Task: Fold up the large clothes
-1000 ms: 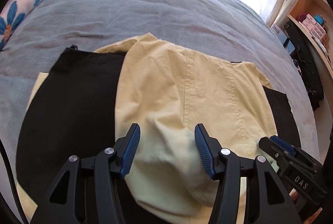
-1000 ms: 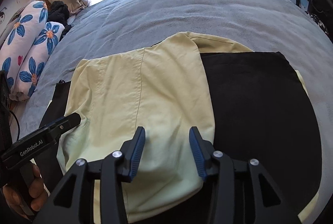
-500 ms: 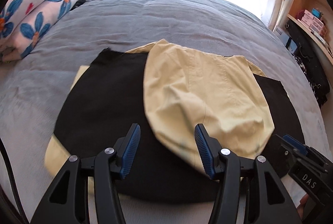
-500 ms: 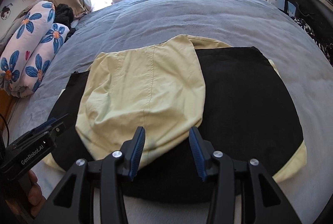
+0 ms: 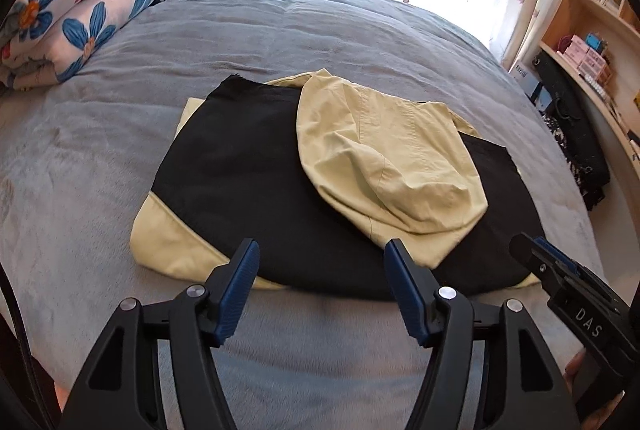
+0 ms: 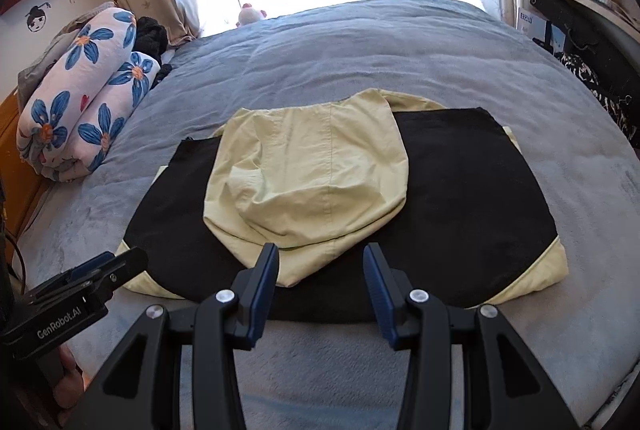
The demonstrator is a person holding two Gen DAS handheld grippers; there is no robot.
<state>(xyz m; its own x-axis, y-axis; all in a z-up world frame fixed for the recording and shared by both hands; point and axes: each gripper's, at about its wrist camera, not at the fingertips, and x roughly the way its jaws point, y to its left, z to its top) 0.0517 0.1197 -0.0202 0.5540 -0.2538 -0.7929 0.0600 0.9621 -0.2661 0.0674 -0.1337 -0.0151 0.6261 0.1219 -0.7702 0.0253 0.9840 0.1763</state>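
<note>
The right tool (image 5: 576,294), at four o'clock in the left view, reads "DAS"; the left tool (image 6: 80,290), at eight o'clock in the right view, reads "GenRobot.AI". A box (image 6: 528,22) at two o'clock bears print too small to read. The garment (image 6: 340,198), black with pale yellow edges and a yellow flap (image 5: 384,166) lying on top, rests mid-bed (image 5: 280,42), just beyond both tools. Left jaws are opening, nothing between them; right jaws stand apart, empty. Flowered bedding (image 6: 80,98) lies at ten o'clock, a plush toy (image 6: 250,15) at twelve, shelves (image 5: 592,30) at two.
</note>
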